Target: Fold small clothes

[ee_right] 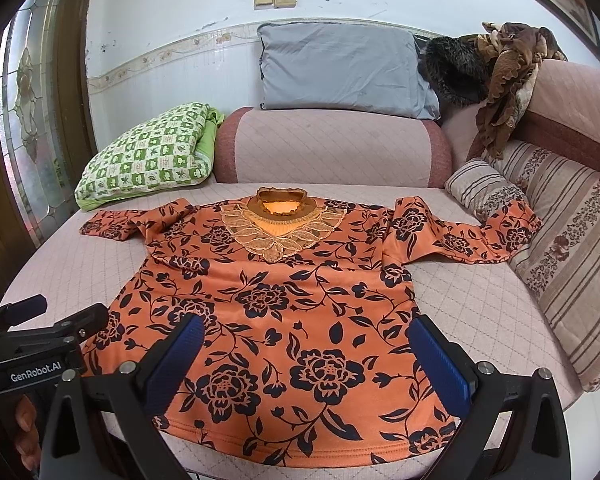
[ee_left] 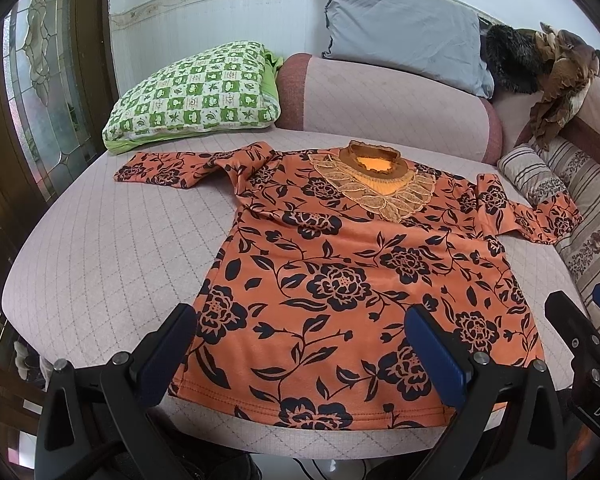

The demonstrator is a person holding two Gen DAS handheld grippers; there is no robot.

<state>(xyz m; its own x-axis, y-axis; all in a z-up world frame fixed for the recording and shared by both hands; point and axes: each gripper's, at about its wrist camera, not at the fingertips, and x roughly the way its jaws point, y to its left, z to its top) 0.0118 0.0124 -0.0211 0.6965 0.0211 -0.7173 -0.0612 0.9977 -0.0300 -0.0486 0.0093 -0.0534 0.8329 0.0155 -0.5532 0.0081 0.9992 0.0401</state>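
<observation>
An orange floral top (ee_left: 340,280) lies flat, front up, on a quilted pink sofa seat (ee_left: 100,264). Left tongs (ee_left: 300,352) and right tongs (ee_right: 304,356), both spread wide and empty, hover over its hem. Pillows (ee_right: 340,68) rest behind.

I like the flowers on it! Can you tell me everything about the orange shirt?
The orange shirt has black flowers and leaves, a lacy leaf-shaped collar and long sleeves. It looks soft and stretchy. It lies flat, front up, on the pink sofa seat, hem nearest, neck toward the backrest. Its right sleeve end climbs onto a striped cushion. Both grippers are open, not holding it.
</observation>
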